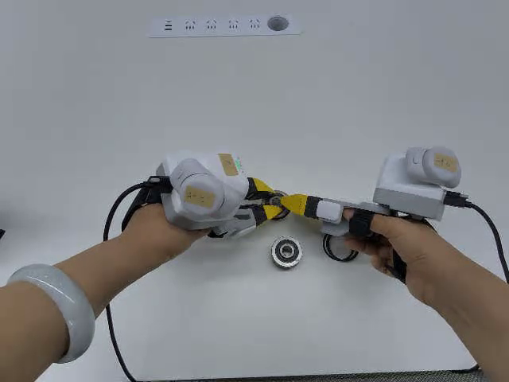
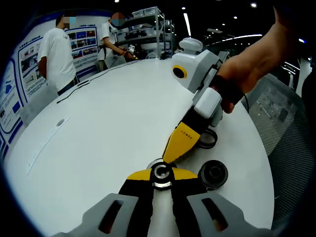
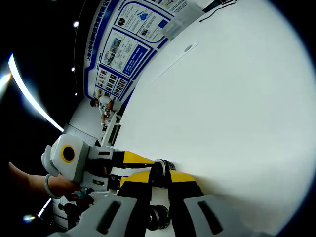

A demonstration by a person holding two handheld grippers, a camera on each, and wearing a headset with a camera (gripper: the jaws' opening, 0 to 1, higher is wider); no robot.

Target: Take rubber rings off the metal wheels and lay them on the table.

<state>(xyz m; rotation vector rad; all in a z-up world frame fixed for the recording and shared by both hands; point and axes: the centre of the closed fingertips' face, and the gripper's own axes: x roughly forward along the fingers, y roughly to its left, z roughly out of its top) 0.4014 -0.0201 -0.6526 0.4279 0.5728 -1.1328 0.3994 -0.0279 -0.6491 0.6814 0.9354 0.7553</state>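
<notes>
Yellow-tipped jaws of the left gripper (image 1: 269,201) are clamped on a metal wheel (image 2: 161,176), held just above the white worktop (image 1: 238,103). The right gripper (image 1: 296,204) comes in from the opposite side, its jaws drawn in on that same wheel's rim; whether they pinch rubber or metal cannot be told. A second wheel (image 1: 286,252) lies on the worktop just below both gripper tips, near the person, with a dark band round it. A loose black rubber ring (image 1: 339,247) lies under the right gripper's body, beside the right hand's fingers (image 1: 374,243). Beyond both grippers, well apart, a white power strip (image 1: 225,25) sits on the worktop. Black cables (image 1: 115,219) trail from each gripper, and a pale bangle (image 1: 49,306) circles the left wrist. The left gripper view adds people (image 2: 57,49) standing past the worktop's far edge. The right gripper view adds blue-and-white posters (image 3: 123,44) whose text is too small to read. Small dark lettering marks the right gripper's yellow jaw in the left gripper view, but it is not legible.
</notes>
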